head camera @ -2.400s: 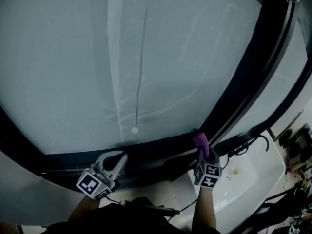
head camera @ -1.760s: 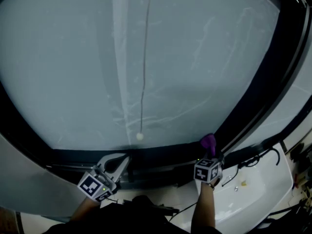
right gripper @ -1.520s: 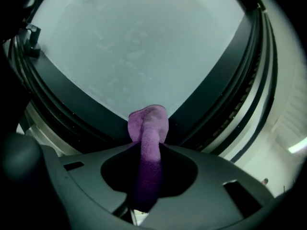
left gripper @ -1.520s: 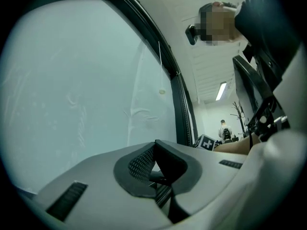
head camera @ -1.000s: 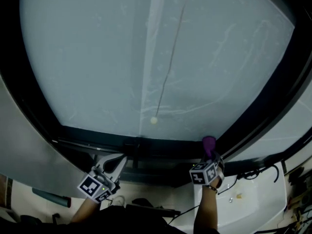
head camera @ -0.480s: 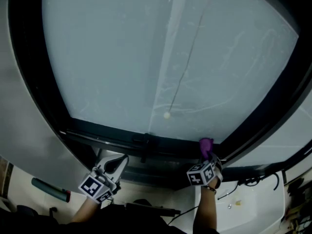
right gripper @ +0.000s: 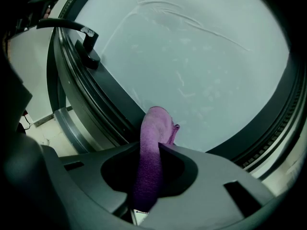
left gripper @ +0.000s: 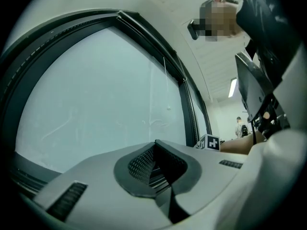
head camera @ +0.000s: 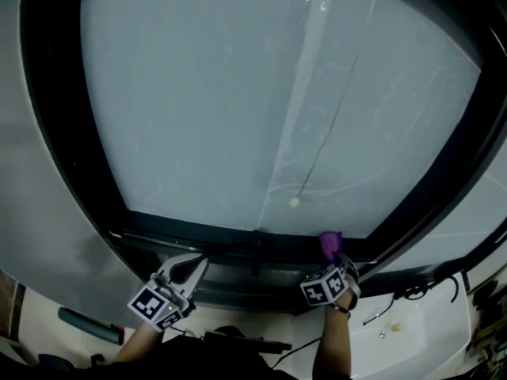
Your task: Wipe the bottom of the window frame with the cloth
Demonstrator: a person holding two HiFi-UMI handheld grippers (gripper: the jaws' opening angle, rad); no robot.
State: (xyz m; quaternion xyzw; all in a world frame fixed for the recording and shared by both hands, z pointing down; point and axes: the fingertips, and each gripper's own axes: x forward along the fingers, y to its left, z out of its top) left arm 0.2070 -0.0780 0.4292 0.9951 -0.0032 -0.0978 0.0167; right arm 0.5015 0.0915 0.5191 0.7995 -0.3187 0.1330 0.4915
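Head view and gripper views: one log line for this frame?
right gripper: shut on purple cloth | purple cloth: tip at bottom window frame | left gripper: shut, empty

Left gripper [head camera: 196, 261], right gripper [head camera: 337, 260]: both closed

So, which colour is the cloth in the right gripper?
Purple. The cloth shows best in the right gripper view, clamped between the jaws.
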